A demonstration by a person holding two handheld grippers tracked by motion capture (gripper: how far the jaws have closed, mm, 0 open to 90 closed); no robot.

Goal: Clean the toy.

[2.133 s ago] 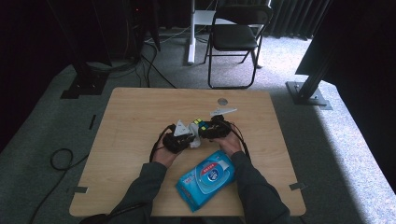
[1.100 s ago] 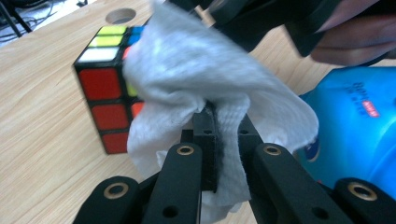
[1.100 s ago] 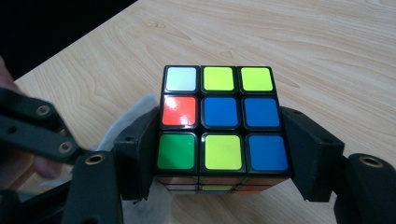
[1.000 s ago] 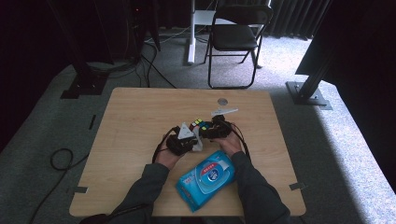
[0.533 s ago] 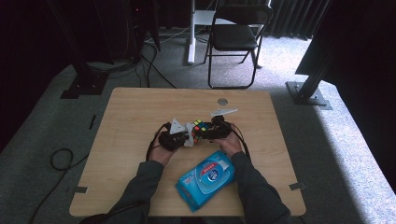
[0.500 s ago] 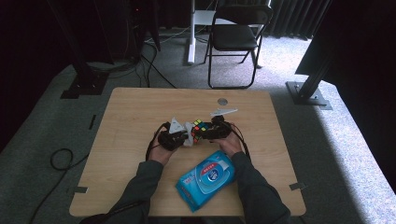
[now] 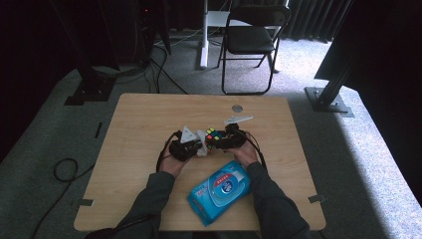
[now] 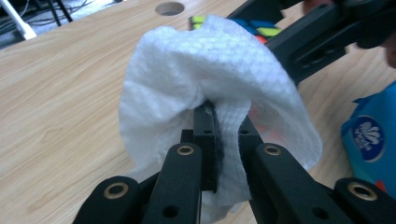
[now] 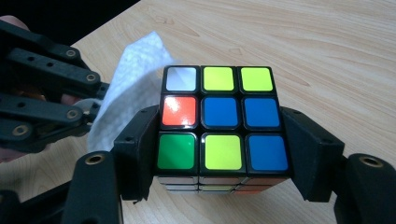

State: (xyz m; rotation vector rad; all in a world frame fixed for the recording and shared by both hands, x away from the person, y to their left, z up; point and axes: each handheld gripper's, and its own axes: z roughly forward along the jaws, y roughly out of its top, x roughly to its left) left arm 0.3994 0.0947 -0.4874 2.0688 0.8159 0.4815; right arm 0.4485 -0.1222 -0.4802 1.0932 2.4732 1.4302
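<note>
The right claw (image 9: 219, 140) grips a puzzle cube (image 9: 219, 119) by two opposite side faces, its pads flat against the plastic, and holds it near the middle of the desk (image 7: 134, 124). In the high view the cube (image 7: 213, 134) sits between the two hands, with the left claw (image 8: 217, 126) at its nine o'clock. That claw is closed on a white wipe (image 8: 210, 79), pinching a fold of it so that the loose sheet billows over the jaw tips and touches the cube's left side. A blue pack of wipes (image 7: 221, 185) lies at the cube's six o'clock, near the desk's front edge.

The cube looks light, stiff and glossy, so it will likely slip or twist if it is held by its corners; the flat grip across opposite faces seems the safest hold, and firm pressure also keeps the layers from turning under the rubbing. The wipe is soft and limp, probably damp, and tears easily. It is best pinched by a bunched fold, as here, leaving a free pad of sheet to rub with.
</note>
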